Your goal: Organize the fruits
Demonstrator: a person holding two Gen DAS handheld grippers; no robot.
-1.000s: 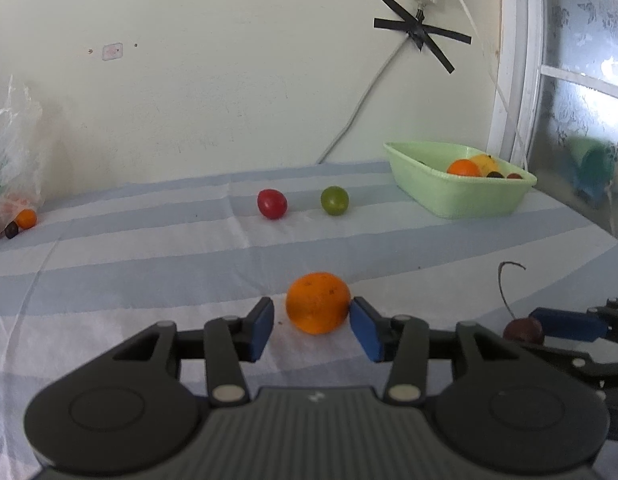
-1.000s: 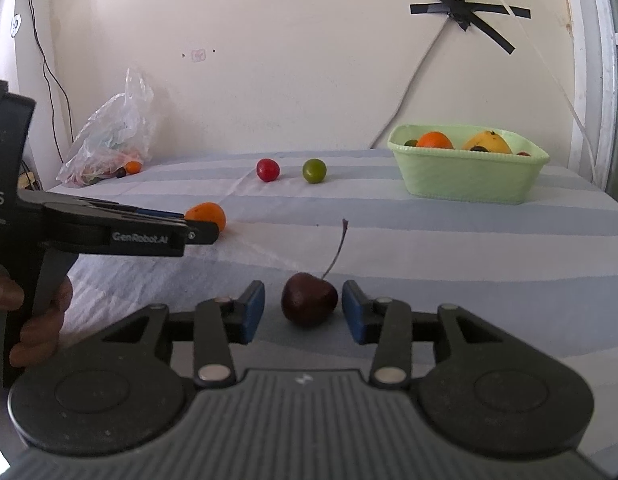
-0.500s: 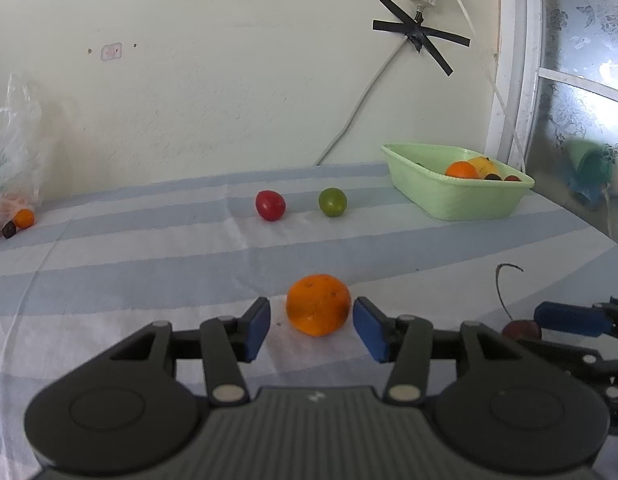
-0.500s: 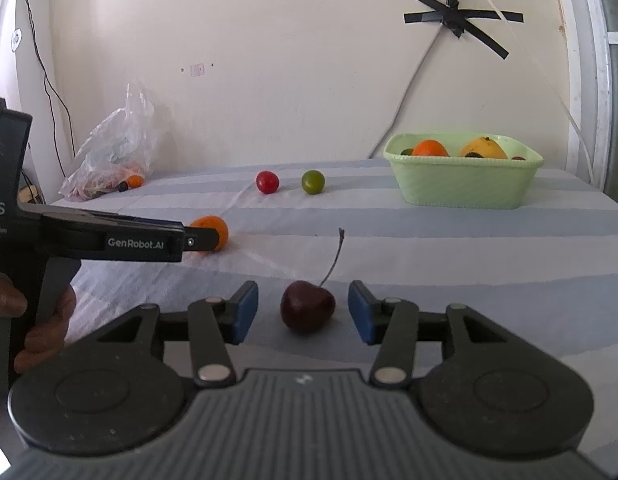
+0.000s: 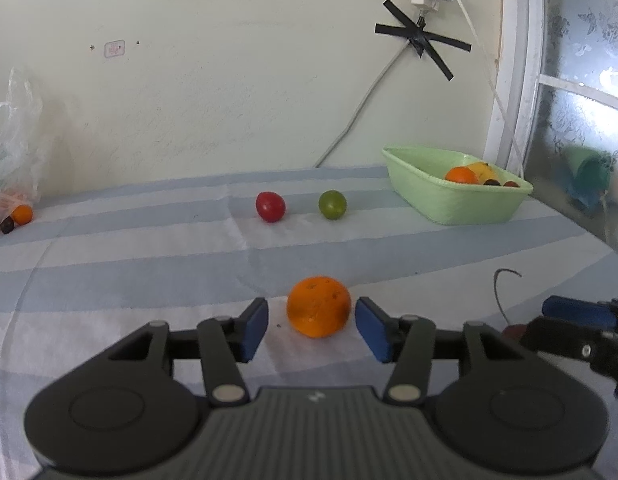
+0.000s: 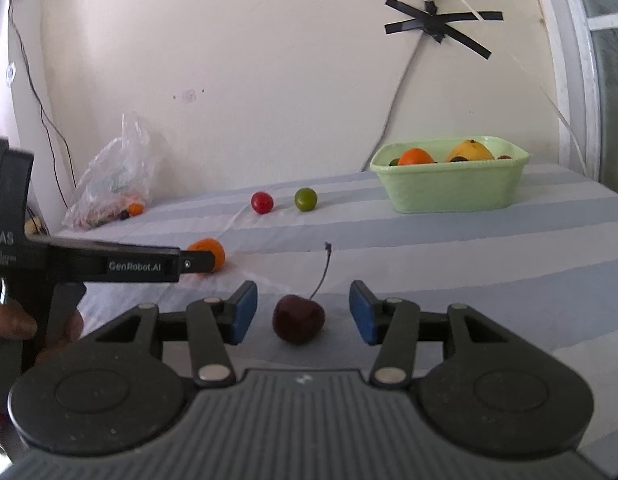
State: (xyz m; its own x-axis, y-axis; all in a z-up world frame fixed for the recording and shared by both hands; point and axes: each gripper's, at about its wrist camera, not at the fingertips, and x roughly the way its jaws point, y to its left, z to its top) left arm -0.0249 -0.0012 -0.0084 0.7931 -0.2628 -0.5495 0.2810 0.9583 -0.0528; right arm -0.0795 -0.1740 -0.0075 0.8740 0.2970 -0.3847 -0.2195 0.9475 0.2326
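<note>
An orange (image 5: 318,306) lies on the striped cloth between the blue pads of my open left gripper (image 5: 312,329), with a gap on each side. A dark red cherry (image 6: 298,318) with a long stem lies between the pads of my open right gripper (image 6: 303,316), untouched. A red tomato (image 5: 270,206) and a green fruit (image 5: 332,204) sit farther back. A pale green basket (image 5: 461,207) at the back right holds an orange, a yellow fruit and small dark fruits. The left gripper also shows in the right wrist view (image 6: 197,261), beside the orange (image 6: 210,249).
A clear plastic bag (image 6: 113,184) with more fruit lies at the back left by the wall. A small orange (image 5: 22,213) sits beside it. A window frame (image 5: 517,92) and a taped cable run along the right side.
Both grippers' jaws have opened slightly wider around their fruits. Both cameras have tilted a little, so the fruits sit lower in view.
</note>
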